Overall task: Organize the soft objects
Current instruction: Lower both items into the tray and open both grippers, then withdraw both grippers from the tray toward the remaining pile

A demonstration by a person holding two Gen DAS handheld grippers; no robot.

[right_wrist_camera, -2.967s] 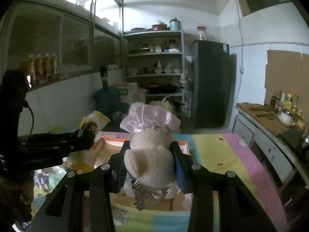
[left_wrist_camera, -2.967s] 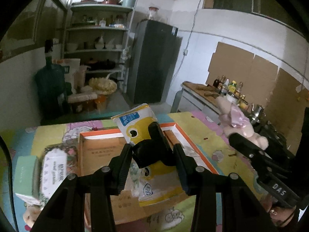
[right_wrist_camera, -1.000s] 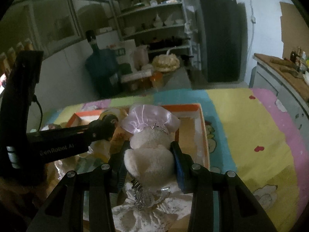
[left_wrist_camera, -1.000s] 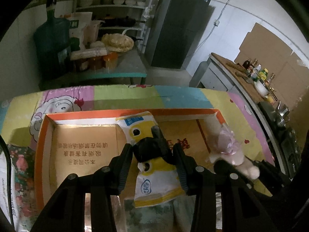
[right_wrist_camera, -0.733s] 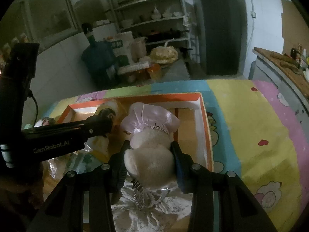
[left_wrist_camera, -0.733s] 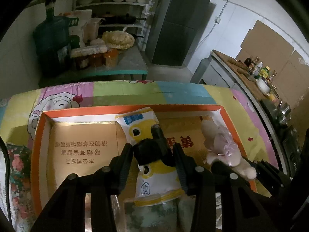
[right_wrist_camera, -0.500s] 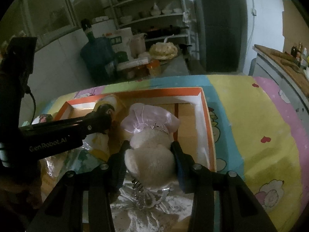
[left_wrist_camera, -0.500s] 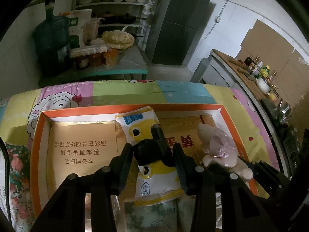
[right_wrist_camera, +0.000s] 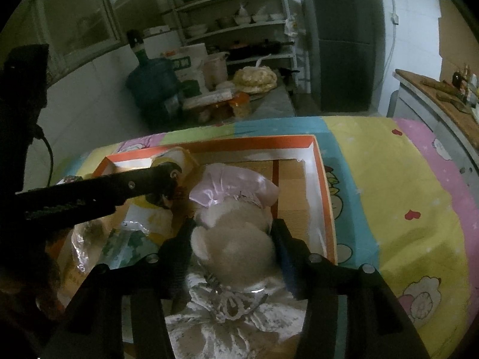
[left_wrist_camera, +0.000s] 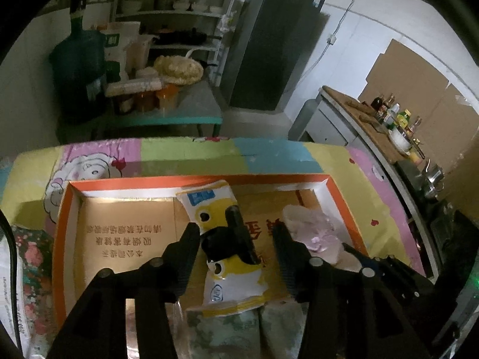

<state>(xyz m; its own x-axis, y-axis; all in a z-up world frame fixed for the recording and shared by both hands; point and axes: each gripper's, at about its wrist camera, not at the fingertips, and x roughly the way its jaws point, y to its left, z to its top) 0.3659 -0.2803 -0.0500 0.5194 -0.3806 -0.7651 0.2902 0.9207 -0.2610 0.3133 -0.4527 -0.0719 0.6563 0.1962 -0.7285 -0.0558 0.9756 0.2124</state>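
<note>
Both grippers were over the orange-rimmed box (left_wrist_camera: pixel 64 233) on the patchwork cloth (right_wrist_camera: pixel 389 185). L gripper (left_wrist_camera: pixel 236 239): fingers spread wide, clear gap each side, not clamping. Yellow-white pouch (left_wrist_camera: pixel 227 257) lay flat on the box floor directly under and ahead of the L gripper, long axis running fwd-back along the fingers, blue-label end toward the far wall of the box, near end overlapping a greenish floral pack (left_wrist_camera: pixel 239 329) at the near edge. A black part of the gripper sat over the pouch's middle; whether it touched, couldn't tell. I judged the pouch set down, so L's next move looked like a straight pull up and back along that same axis w/o snagging the top edge. R gripper (right_wrist_camera: pixel 233 230): fingers closed against both flanks of the plush toy (right_wrist_camera: pixel 236 233), so still gripping it. Toy lay between R's fingers, long axis also fwd-back, pink bonnet (right_wrist_camera: pixel 230 188) pointing to the far wall, lace skirt trailing toward the camera. In R wrist view the toy sat in the right part of the box, just beside the right wall, w/ the pouch immediately to its left and the L gripper's finger (right_wrist_camera: pixel 149 182) crossing close to the bonnet. Whether the toy's underside rested on the box floor, couldn't tell. R is the arm nearer the toy; releasing it looked like the remaining step, in my judgement.
</note>
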